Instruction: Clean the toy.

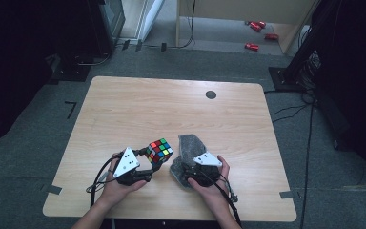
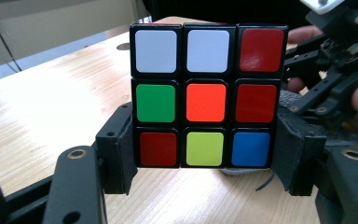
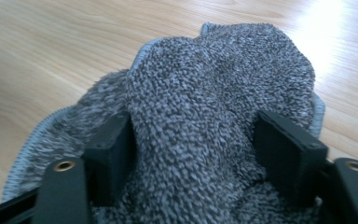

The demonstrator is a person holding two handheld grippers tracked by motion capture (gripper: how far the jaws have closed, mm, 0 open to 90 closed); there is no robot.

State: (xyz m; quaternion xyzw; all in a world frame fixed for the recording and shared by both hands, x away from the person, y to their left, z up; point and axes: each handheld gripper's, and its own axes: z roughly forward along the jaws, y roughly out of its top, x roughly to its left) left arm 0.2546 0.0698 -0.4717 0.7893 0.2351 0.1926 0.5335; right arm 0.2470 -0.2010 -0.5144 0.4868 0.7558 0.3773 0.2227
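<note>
A scrambled Rubik's cube is lifted a little off the wooden table, near its front edge. My left gripper is shut on it. In the left gripper view the two pads press the bottom row of the cube from both sides. Just right of the cube lies a bunched grey terry cloth. My right gripper is shut on it. In the right gripper view a thick fold of the cloth fills the gap between the pads; the rest spreads on the table.
A small black round hole sits in the tabletop at the back right. Several red objects lie on the floor beyond the table, with dark stands and cables at both sides. The right hand's gripper is close beside the cube.
</note>
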